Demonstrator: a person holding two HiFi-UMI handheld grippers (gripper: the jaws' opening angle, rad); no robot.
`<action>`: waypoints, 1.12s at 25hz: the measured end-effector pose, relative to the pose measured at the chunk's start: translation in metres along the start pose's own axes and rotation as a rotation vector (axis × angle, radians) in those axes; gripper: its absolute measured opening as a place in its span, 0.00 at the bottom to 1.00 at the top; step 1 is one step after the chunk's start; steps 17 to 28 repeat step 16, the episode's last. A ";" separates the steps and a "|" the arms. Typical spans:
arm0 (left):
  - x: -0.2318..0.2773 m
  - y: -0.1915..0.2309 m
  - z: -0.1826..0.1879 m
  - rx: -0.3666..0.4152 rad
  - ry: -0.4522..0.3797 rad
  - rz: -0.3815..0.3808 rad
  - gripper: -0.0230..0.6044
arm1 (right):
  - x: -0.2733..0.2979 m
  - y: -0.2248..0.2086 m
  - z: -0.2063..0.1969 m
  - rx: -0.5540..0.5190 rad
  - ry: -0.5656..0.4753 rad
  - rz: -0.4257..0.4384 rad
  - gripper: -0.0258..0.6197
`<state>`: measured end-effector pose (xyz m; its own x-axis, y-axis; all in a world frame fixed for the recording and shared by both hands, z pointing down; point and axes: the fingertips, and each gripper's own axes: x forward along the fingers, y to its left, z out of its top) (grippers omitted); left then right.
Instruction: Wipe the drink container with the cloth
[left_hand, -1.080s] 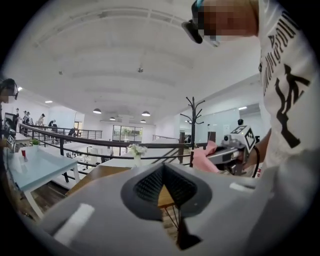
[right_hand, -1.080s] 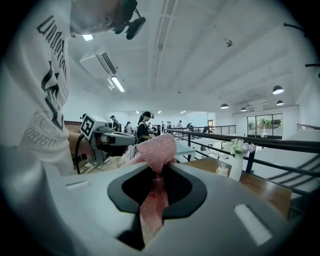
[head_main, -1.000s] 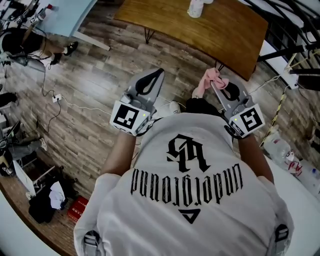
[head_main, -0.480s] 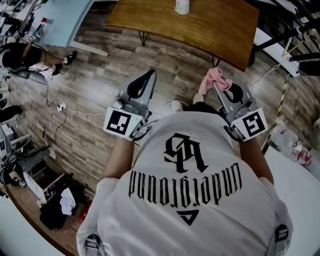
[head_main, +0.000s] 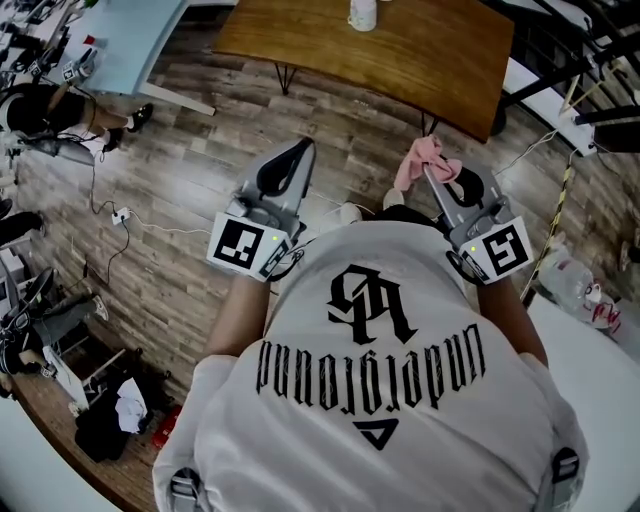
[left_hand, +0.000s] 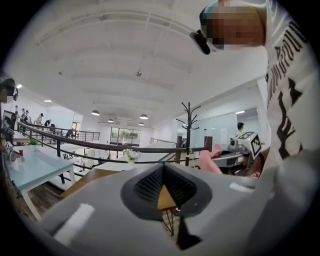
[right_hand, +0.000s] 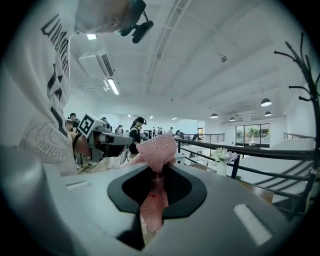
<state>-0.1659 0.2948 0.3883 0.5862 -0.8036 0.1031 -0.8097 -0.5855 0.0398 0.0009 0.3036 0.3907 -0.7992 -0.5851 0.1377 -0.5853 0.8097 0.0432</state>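
Two grippers: the left gripper (head_main: 297, 152) and the right gripper (head_main: 432, 172) are held out level in front of the person's white shirt (head_main: 380, 350), well apart from each other.
Left jaws: pressed together with nothing between them, which only the left gripper view shows plainly.
Right jaws: pinching the pink cloth (right_hand: 157, 150), which bunches above the tips and hangs down through the gap.
Task's thing: the white drink container (head_main: 362, 12) stands on the wooden table (head_main: 440, 60) near its far edge, well apart from both grippers.
Head view only: plank floor (head_main: 330, 130), cables (head_main: 120, 215) at the left, pale blue table (head_main: 140, 30) at the upper left.
Gripper views only: ceiling lamps (right_hand: 266, 102), a railing (right_hand: 250, 149) and a coat stand (left_hand: 189, 125); each view also shows the other gripper off to one side.
Open room: bare floor lies between the jaw tips and the wooden table's near edge; thin hairpin legs (head_main: 292, 72) stand under that edge.
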 end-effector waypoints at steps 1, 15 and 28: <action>-0.002 0.001 0.000 -0.001 -0.002 0.001 0.11 | 0.001 0.002 0.000 0.001 0.000 0.001 0.12; -0.023 0.015 -0.008 -0.049 -0.027 -0.001 0.11 | 0.020 0.019 0.006 0.015 -0.007 0.012 0.12; -0.024 0.016 -0.008 -0.050 -0.029 -0.002 0.11 | 0.021 0.020 0.007 0.015 -0.007 0.011 0.12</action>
